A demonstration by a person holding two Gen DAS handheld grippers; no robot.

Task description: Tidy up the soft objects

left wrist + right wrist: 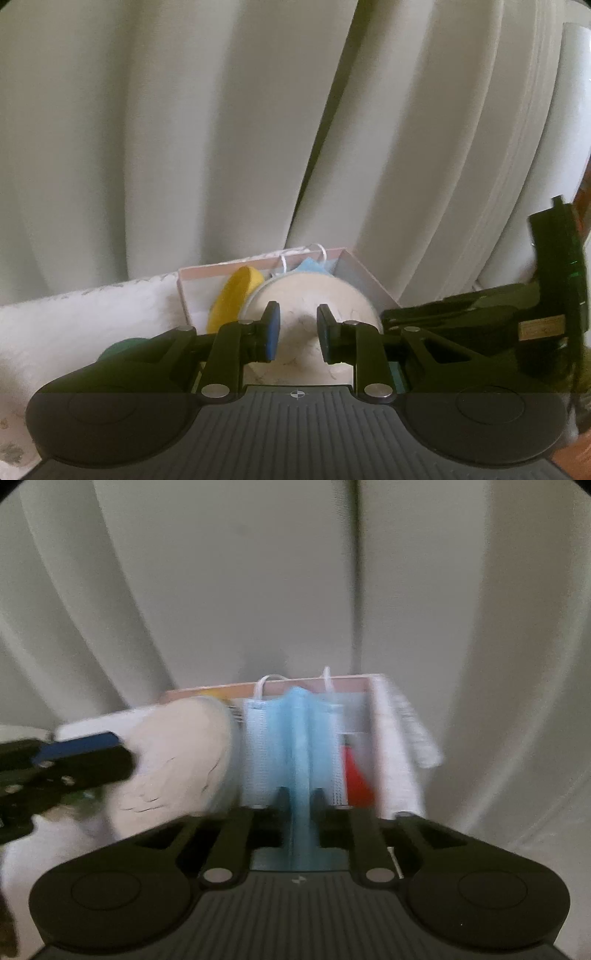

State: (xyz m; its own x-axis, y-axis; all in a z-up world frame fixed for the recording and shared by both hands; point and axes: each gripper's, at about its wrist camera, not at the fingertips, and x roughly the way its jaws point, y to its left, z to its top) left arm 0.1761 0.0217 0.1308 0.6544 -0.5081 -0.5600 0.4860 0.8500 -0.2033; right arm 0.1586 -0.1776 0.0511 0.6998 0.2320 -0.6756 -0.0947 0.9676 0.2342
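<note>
Mask (295, 738), blue, stands in the pink box (332, 682), its fold between the right claw's (298, 801) narrow jaws. Whether they pinch it, I cannot tell. Left claw (297, 330) hangs partly open by the round puff (314, 295).

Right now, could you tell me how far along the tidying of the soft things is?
Done: yellow pad and cream puff stand in the box. In hand: blue mask between the right claw fingers, at the box. Remaining: a teal item lies outside, by the open left claw.
</note>
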